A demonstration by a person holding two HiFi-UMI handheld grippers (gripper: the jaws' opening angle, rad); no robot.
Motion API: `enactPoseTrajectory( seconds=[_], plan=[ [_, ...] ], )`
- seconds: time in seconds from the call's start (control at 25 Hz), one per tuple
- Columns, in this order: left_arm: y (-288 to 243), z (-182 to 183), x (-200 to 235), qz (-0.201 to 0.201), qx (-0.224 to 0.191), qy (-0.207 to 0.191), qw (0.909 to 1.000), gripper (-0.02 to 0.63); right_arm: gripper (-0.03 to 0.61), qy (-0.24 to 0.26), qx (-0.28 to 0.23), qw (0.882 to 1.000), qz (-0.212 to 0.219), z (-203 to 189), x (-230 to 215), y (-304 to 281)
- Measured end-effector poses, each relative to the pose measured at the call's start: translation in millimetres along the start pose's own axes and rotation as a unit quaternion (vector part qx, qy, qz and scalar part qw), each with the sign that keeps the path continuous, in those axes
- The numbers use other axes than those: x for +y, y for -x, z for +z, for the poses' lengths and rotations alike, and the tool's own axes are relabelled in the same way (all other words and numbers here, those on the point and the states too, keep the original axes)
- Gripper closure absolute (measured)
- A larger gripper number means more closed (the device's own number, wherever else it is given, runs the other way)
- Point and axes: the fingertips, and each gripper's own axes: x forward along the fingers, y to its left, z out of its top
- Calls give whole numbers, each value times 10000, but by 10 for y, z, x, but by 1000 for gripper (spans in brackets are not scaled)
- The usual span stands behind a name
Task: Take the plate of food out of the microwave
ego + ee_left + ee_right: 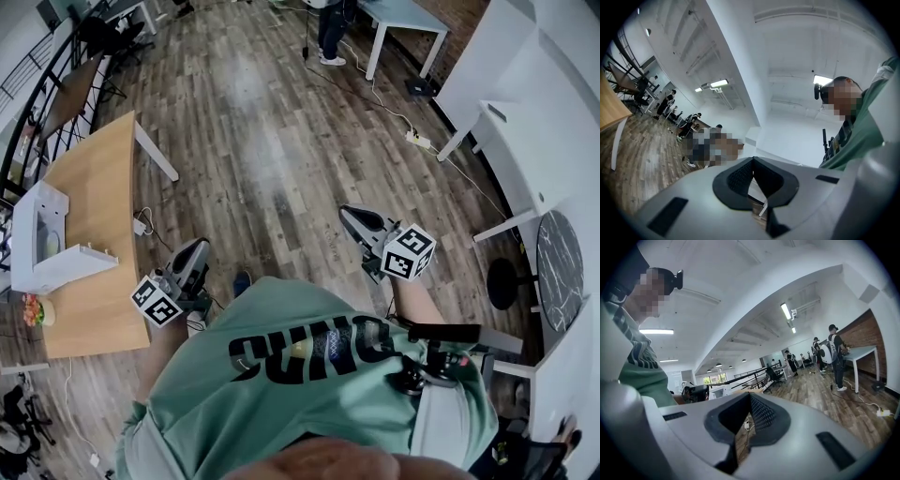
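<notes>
The white microwave (pixel 28 234) stands on the wooden table (pixel 94 187) at the far left of the head view, with its door (pixel 80 264) swung open. A small plate with red and green food (pixel 36 310) lies on the table just in front of it. My left gripper (pixel 195 255) is held in front of my body, over the floor and to the right of the table, shut and holding nothing (pixel 753 161). My right gripper (pixel 354 217) points out over the wooden floor, also shut with nothing in it (pixel 750 397). Neither gripper view shows the microwave.
White desks (pixel 525 141) and a dark round marble table (pixel 560 267) line the right side, with a black stool (pixel 502 281) beside them. A power strip and cable (pixel 417 139) lie on the floor. Several people stand far off (pixel 832 350).
</notes>
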Motion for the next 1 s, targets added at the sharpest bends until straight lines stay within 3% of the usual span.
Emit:
enactPoseTrajectory(
  seconds=[0.56, 0.76, 1.0],
  plan=[
    [645, 1154, 1888, 17, -295, 53, 9995, 607, 571, 168, 34, 9997, 192, 417, 201, -2357],
    [766, 1374, 2291, 7, -372, 38, 9993, 607, 571, 124, 136, 9996, 223, 462, 150, -2909],
    [967, 1524, 2723, 279, -574, 129, 9979, 607, 571, 238, 317, 9982, 449, 559, 146, -3470]
  ],
)
